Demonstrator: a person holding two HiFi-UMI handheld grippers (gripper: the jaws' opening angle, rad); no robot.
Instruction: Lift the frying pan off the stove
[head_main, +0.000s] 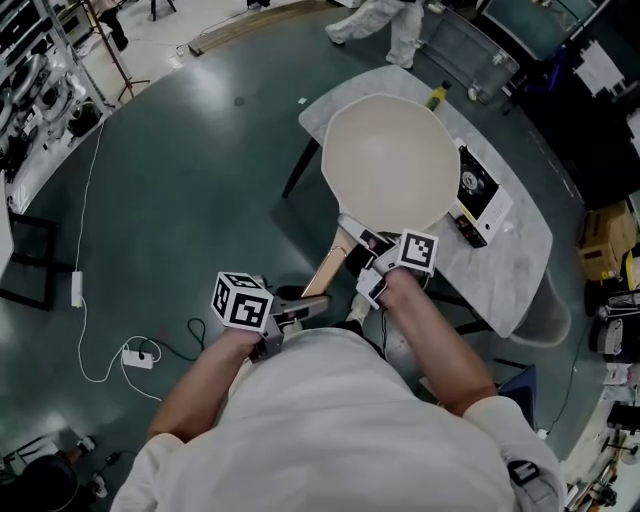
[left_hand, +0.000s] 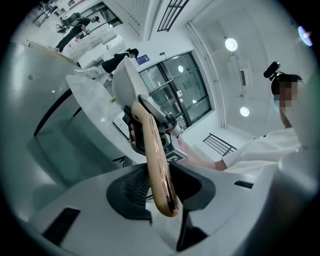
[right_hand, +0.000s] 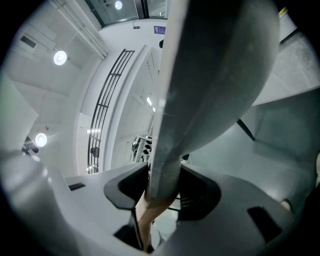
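The left gripper (head_main: 300, 305) clamps its fingers (left_hand: 127, 192) on the end of the handle (head_main: 322, 268), the right gripper (head_main: 372, 262) nearer the bowl, holding the pan (head_main: 390, 160) above the marble surface (head_main: 520, 260) and dark floor (head_main: 200, 180).

No text is legible — print on the black booklet (head_main: 478, 185) is too small.

Frying pan (head_main: 388, 160): matt cream inside, dull grey metal underside | handle (left_hand: 159, 165): glossy, smooth copper-coloured finish | left gripper (left_hand: 162, 192), right gripper (right_hand: 165, 190): matt pale grey plastic, black ribbed pads (left_hand: 131, 192) | table (head_main: 525, 270), centre right: smooth marble-look top | floor (head_main: 190, 200): dark, faintly glossy | shirt (head_main: 330, 430), bottom of frame: plain white cloth, softly creased
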